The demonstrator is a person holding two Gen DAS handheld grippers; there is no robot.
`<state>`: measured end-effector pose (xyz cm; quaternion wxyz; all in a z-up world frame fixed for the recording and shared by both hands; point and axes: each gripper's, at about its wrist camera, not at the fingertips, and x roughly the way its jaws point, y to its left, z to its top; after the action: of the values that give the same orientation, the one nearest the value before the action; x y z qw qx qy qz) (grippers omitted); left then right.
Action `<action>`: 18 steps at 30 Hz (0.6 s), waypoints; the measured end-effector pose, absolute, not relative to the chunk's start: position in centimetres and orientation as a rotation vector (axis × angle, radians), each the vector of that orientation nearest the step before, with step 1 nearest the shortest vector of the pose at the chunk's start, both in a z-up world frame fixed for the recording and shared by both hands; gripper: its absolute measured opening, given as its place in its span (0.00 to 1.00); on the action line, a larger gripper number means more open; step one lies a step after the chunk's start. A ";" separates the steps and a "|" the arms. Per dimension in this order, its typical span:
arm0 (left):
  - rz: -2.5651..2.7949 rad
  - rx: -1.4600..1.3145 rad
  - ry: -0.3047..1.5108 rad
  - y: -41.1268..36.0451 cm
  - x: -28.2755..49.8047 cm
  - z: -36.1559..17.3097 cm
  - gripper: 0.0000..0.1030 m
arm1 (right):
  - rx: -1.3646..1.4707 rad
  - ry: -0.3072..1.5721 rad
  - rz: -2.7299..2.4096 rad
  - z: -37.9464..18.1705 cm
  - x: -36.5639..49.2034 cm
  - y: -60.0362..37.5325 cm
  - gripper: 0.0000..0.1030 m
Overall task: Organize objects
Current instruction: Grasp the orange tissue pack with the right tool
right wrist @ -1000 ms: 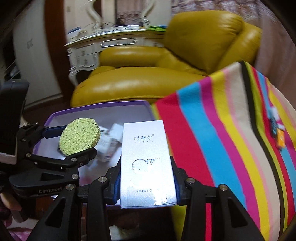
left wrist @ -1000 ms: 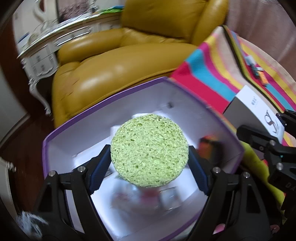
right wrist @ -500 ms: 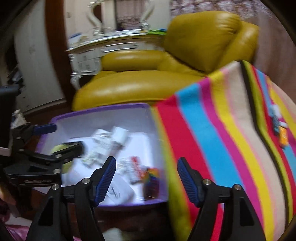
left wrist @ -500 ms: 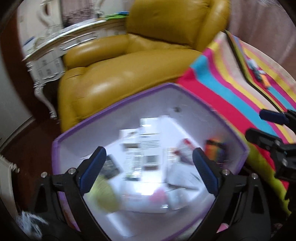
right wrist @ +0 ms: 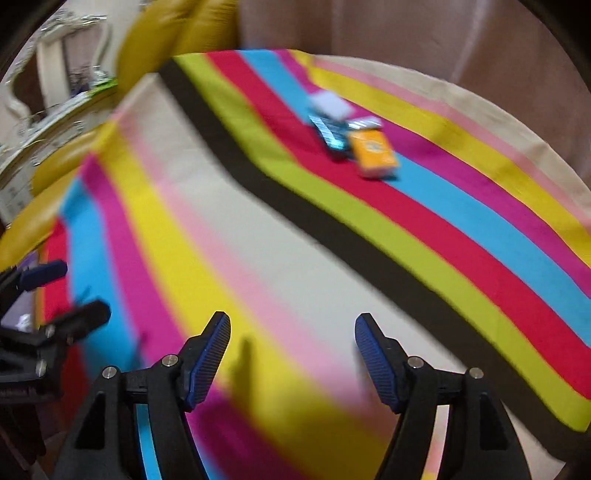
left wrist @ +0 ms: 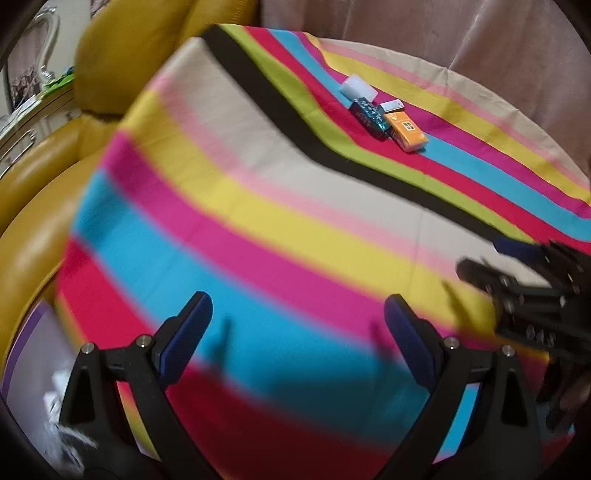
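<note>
My left gripper (left wrist: pixel 297 321) is open and empty above the striped cloth (left wrist: pixel 258 206). My right gripper (right wrist: pixel 291 338) is open and empty too, over the cloth's pale stripes (right wrist: pixel 280 258). Far ahead on the cloth lies a small cluster: an orange box (left wrist: pixel 406 131), a dark blue packet (left wrist: pixel 369 114), a white block (left wrist: pixel 357 86) and a small silver piece (left wrist: pixel 391 106). The same cluster shows blurred in the right wrist view, with the orange box (right wrist: pixel 373 153) nearest. The purple-rimmed box (left wrist: pixel 27 354) peeks in at lower left.
A yellow leather armchair (left wrist: pixel 40 173) stands left of the cloth-covered surface. A white ornate table (right wrist: pixel 48 110) sits behind it. A pinkish curtain (left wrist: pixel 461 33) hangs at the back. The right gripper (left wrist: pixel 524 280) shows at the left view's right edge.
Both grippers let go of the green sponge and the white carton over the purple box, then swung right, away from the box, to face the striped cloth and the small cluster.
</note>
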<state>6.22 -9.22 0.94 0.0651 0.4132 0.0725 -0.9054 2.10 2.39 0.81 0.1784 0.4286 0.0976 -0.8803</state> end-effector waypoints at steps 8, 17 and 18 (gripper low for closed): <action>-2.692 1.334 0.225 -7.9 -1.3 -1.3 0.94 | 1.255 0.286 -2.539 -0.6 -7.1 5.1 0.69; -2.680 1.366 0.160 -7.1 -1.7 -2.0 1.00 | 1.256 0.268 -2.538 -1.8 -18.7 4.0 0.69; -2.682 1.366 0.165 -7.2 -1.7 -2.1 1.00 | 1.251 0.268 -2.540 -1.9 -19.9 3.7 0.69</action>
<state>-1.71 -7.23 -2.06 0.0638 0.4522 0.0548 -0.8879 -19.90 3.71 -1.85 0.1483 0.4352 0.0931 -0.8832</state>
